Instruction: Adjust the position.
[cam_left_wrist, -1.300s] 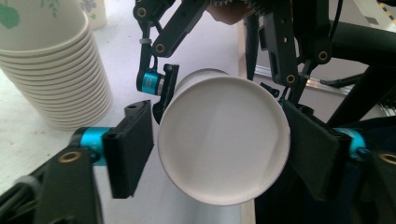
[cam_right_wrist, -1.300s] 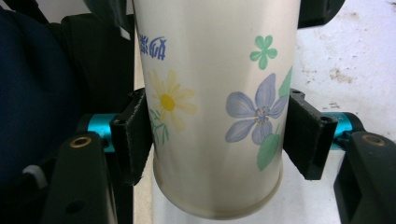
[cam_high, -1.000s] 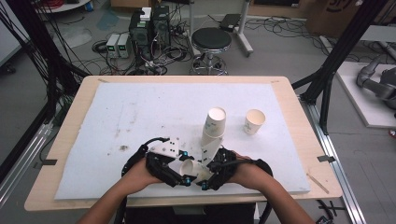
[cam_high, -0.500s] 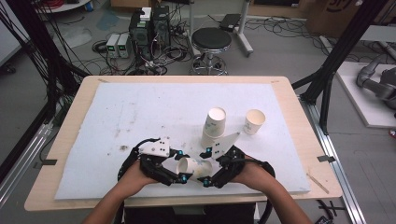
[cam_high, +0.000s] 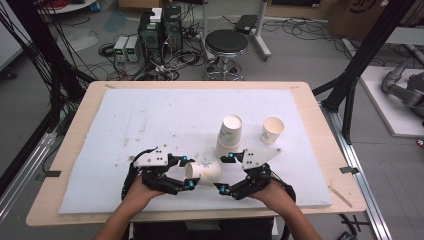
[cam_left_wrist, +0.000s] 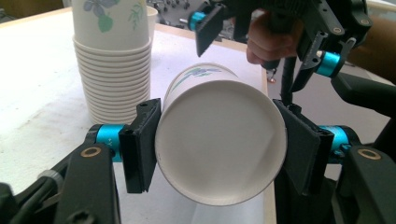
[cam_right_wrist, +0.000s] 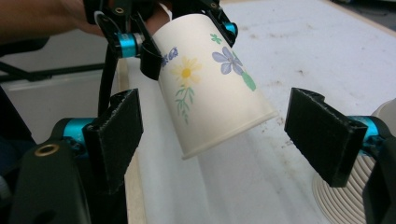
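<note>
Handover step: my left gripper (cam_high: 186, 171) clamps the cup (cam_high: 202, 172) sideways above the mat (cam_high: 150, 115); right gripper (cam_high: 223, 173) has just been opening, jaws wide, cup base between them untouched. Next, I'd carry it clear.

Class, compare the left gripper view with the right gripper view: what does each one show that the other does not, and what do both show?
Left gripper view alone: the cup's round base, clamped between the left tongs' pads, and the full side of the cup stack. Right gripper view alone: the cup's flowered side and rim, with the right tongs standing open and apart from it, their jaws having just been opening. Both: the same cup, the stack, the white mat.
</note>
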